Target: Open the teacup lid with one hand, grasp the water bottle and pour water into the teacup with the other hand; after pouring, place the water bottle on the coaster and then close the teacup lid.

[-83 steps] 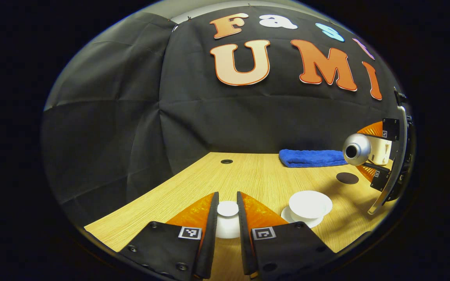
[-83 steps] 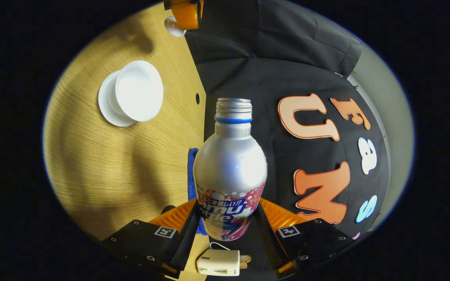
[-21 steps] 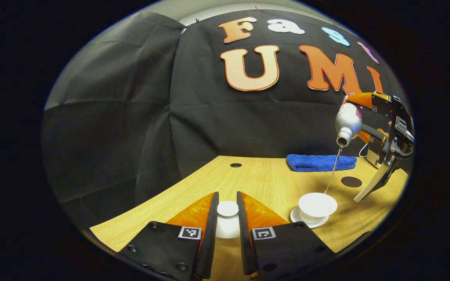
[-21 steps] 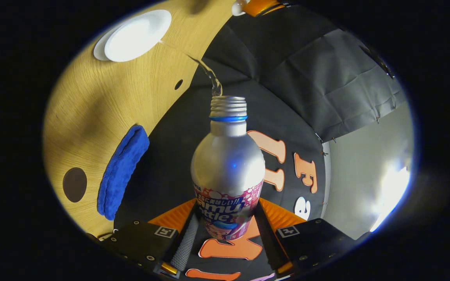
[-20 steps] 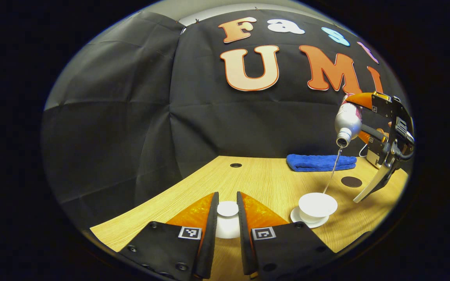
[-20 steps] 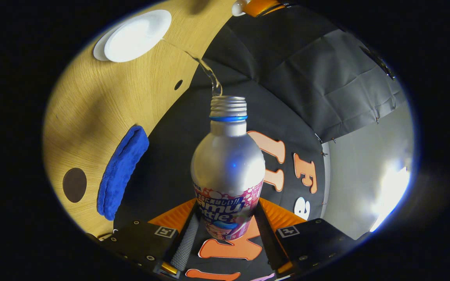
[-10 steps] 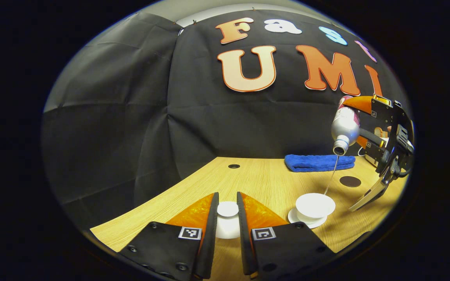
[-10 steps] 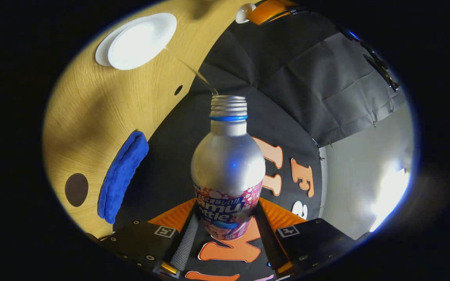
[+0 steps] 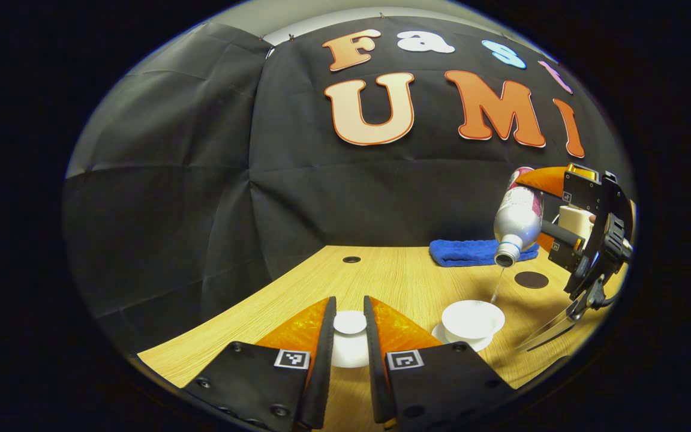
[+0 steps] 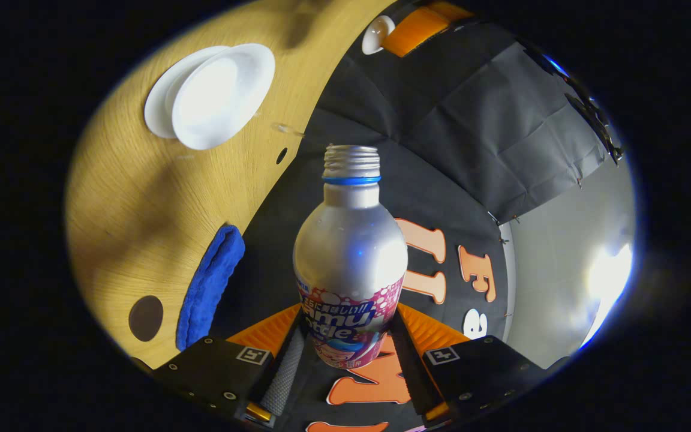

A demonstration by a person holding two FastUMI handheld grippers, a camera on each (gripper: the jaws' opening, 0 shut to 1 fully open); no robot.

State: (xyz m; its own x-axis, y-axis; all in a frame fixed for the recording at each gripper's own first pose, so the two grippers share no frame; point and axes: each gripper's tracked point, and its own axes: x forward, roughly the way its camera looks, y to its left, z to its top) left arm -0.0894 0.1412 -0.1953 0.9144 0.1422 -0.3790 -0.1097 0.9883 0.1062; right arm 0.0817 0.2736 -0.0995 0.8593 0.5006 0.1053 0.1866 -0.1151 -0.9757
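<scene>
My left gripper (image 9: pixel 349 327) is shut on the white teacup lid (image 9: pixel 349 343), held low over the wooden table (image 9: pixel 381 276). The open white teacup (image 9: pixel 472 317) stands on its saucer to the right of it. My right gripper (image 10: pixel 348 342) is shut on the silver water bottle (image 10: pixel 351 252), tipped mouth-down above and right of the teacup (image 10: pixel 222 96). In the left gripper view the bottle (image 9: pixel 516 219) and right gripper (image 9: pixel 585 240) hang over the cup, a few last drops falling from the mouth. The dark round coaster (image 9: pixel 531 279) lies behind the cup.
A folded blue towel (image 9: pixel 477 252) lies at the table's back right edge, next to the coaster (image 10: pixel 146 318). A small hole (image 9: pixel 351 260) sits in the tabletop near the back wall. The booth's black cloth wall stands close behind.
The water stream has thinned to drops. The right gripper and bottle have dropped lower and tilted back toward level, and the cup now holds water. The left gripper keeps the lid still.
</scene>
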